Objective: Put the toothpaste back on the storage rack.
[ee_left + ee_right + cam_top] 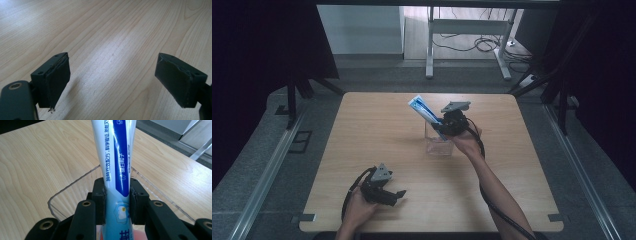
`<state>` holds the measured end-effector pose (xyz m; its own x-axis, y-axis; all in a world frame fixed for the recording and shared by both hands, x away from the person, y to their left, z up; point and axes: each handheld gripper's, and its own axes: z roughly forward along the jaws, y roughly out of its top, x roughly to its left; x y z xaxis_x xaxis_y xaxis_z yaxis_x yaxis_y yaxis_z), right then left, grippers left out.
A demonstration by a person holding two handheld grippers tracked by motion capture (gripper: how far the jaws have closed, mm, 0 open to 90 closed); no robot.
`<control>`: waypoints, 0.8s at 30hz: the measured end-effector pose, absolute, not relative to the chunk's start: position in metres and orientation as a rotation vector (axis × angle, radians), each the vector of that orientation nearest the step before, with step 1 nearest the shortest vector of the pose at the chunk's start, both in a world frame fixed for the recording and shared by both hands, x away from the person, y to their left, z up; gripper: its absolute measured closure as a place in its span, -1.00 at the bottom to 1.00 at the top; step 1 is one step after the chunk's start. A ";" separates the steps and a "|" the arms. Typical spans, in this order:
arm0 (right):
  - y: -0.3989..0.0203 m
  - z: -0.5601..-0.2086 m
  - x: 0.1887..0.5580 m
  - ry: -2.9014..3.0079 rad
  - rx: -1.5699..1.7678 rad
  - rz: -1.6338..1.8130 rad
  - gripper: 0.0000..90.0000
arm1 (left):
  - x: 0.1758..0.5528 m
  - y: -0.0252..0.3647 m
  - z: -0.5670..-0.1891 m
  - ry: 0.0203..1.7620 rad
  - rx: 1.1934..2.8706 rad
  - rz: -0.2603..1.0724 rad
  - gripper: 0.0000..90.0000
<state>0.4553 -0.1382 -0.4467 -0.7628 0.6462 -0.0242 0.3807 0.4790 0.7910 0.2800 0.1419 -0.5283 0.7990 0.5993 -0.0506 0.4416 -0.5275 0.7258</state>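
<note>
A white and blue toothpaste tube (pixel 419 107) (pixel 117 157) is clamped between the pads of my right gripper (pixel 443 127) (pixel 117 192), which is shut on its lower part. The tube leans up and to the left, and its lower end sits over or inside a clear plastic cup (pixel 439 145) (pixel 72 185) near the middle of the wooden table (pixel 362 130). The tube's bottom end is hidden behind the jaws. My left gripper (pixel 398 195) (pixel 112 80) rests low near the table's front left, open, with bare wood between its pads.
Table edges run close to the left hand at the front. Beyond the far edge are a grey floor, white desk legs (pixel 430 45) and loose cables (pixel 482 42). Dark curtains hang at both sides.
</note>
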 end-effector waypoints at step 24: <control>-0.144 -0.459 0.452 2.482 0.855 1.075 0.53 | 0.280 0.140 -0.530 0.760 2.223 0.263 -0.71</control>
